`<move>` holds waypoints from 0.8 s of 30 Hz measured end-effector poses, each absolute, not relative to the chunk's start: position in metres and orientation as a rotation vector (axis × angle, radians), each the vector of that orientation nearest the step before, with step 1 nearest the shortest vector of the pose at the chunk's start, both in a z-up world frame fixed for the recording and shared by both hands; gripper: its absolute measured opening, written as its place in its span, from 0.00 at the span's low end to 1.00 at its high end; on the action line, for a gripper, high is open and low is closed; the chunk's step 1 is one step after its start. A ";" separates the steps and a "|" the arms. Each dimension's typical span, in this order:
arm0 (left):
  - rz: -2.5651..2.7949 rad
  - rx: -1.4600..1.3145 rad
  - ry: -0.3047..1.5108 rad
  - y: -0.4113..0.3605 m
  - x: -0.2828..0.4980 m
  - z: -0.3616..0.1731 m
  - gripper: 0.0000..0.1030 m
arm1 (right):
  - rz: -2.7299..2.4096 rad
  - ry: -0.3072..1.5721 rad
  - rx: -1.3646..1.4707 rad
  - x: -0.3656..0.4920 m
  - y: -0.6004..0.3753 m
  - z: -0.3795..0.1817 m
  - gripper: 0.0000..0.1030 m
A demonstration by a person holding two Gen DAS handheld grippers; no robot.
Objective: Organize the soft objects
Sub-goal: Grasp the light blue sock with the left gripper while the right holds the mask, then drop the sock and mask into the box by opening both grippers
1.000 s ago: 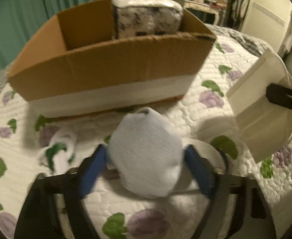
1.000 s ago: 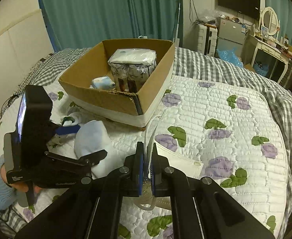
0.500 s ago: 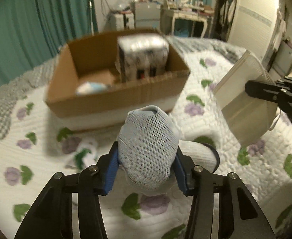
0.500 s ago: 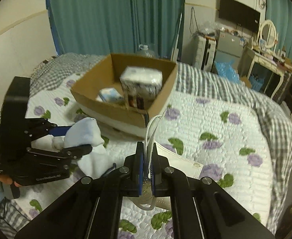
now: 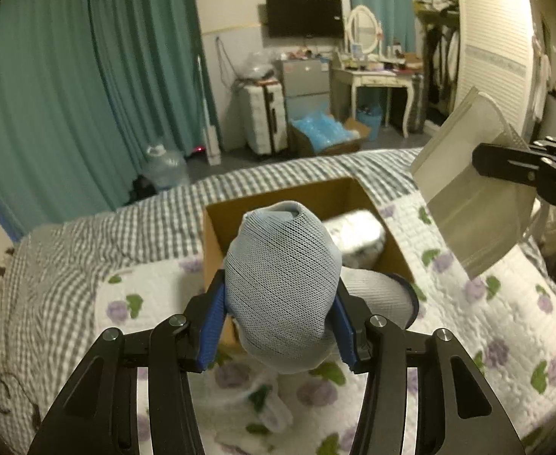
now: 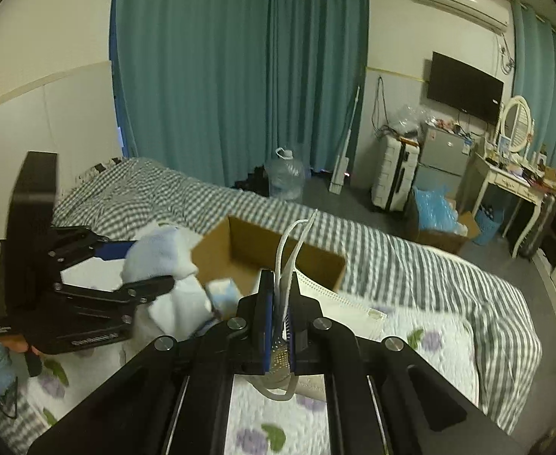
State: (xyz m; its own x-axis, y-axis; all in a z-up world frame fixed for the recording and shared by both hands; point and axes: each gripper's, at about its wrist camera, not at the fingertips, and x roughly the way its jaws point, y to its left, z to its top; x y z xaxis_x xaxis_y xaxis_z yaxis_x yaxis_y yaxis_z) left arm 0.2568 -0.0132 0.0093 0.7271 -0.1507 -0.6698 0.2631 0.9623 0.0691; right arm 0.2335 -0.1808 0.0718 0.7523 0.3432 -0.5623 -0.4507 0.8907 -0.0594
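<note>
Pale-blue mesh sock (image 5: 283, 288) is bulging between the blue pads of the left gripper (image 5: 281, 314), whose jaws are pressing in on both its sides, holding it up in front of the cardboard box (image 5: 217, 242) on the bed (image 5: 69, 235). Over on the right, the right gripper (image 6: 278, 303) is pinching a white face mask (image 6: 354, 303) by its edge and ear loops, jaws nearly together, and the mask is hanging in the air beside the box.
</note>
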 end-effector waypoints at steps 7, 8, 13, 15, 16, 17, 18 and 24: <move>-0.224 0.154 0.757 -0.009 0.305 -0.014 0.50 | 0.482 0.604 -0.195 0.281 -0.153 0.054 0.05; -0.226 0.163 0.762 -0.010 0.312 -0.021 0.50 | 0.486 0.609 -0.193 0.287 -0.150 0.051 0.05; -0.225 0.181 0.753 -0.009 0.328 -0.036 0.58 | 0.498 0.628 -0.217 0.318 -0.134 0.034 0.05; -0.215 0.177 0.752 -0.007 0.333 -0.038 0.60 | 0.500 0.633 -0.209 0.330 -0.130 0.029 0.05; -0.198 0.178 0.751 -0.005 0.335 -0.039 0.62 | 0.500 0.635 -0.202 0.334 -0.127 0.028 0.05; -0.181 0.186 0.751 -0.003 0.337 -0.040 0.62 | 0.501 0.637 -0.193 0.340 -0.125 0.026 0.05; -0.173 0.189 0.745 0.000 0.338 -0.038 0.62 | 0.501 0.636 -0.187 0.343 -0.125 0.025 0.05; -0.142 0.207 0.668 0.011 0.329 -0.024 0.83 | 0.496 0.639 -0.137 0.367 -0.116 0.022 0.05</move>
